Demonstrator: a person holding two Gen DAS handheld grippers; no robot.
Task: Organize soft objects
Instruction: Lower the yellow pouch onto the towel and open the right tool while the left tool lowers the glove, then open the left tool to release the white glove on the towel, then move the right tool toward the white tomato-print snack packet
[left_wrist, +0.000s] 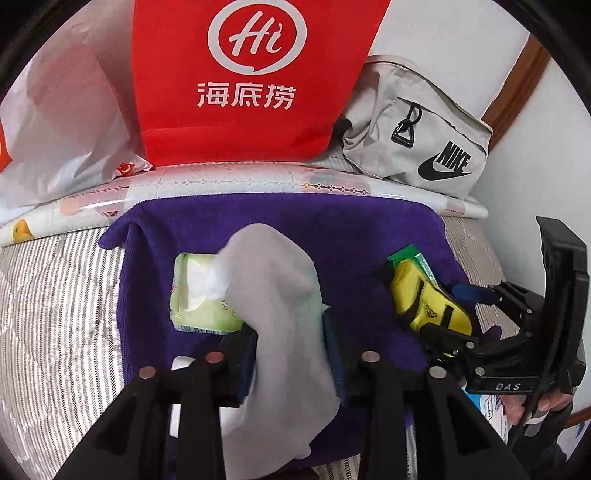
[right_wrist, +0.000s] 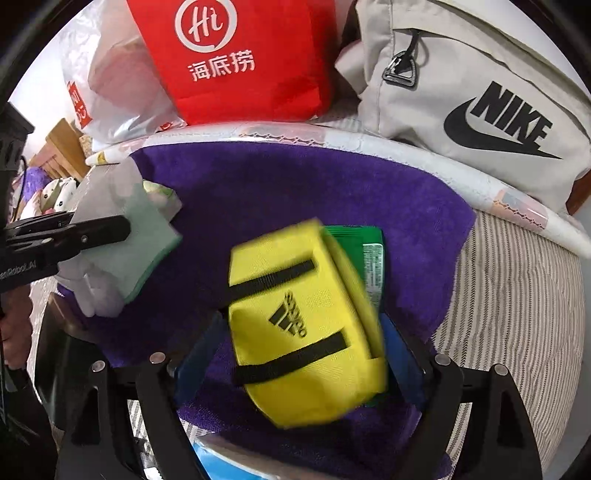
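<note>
My left gripper (left_wrist: 291, 354) pinched grey cloth (left_wrist: 275, 295), fingers closed on it, cloth draping over green tissue pack (left_wrist: 195, 291) on purple towel (left_wrist: 277, 221). My right gripper (right_wrist: 295, 369) clamped yellow pouch (right_wrist: 303, 325), tilted, above green packet (right_wrist: 369, 258). Towel's far edge met patterned mat (left_wrist: 221, 184); red bag (left_wrist: 255, 74) and grey Nike bag (right_wrist: 480, 92) crowded behind. Striped bedding (right_wrist: 517, 295) open at right.
</note>
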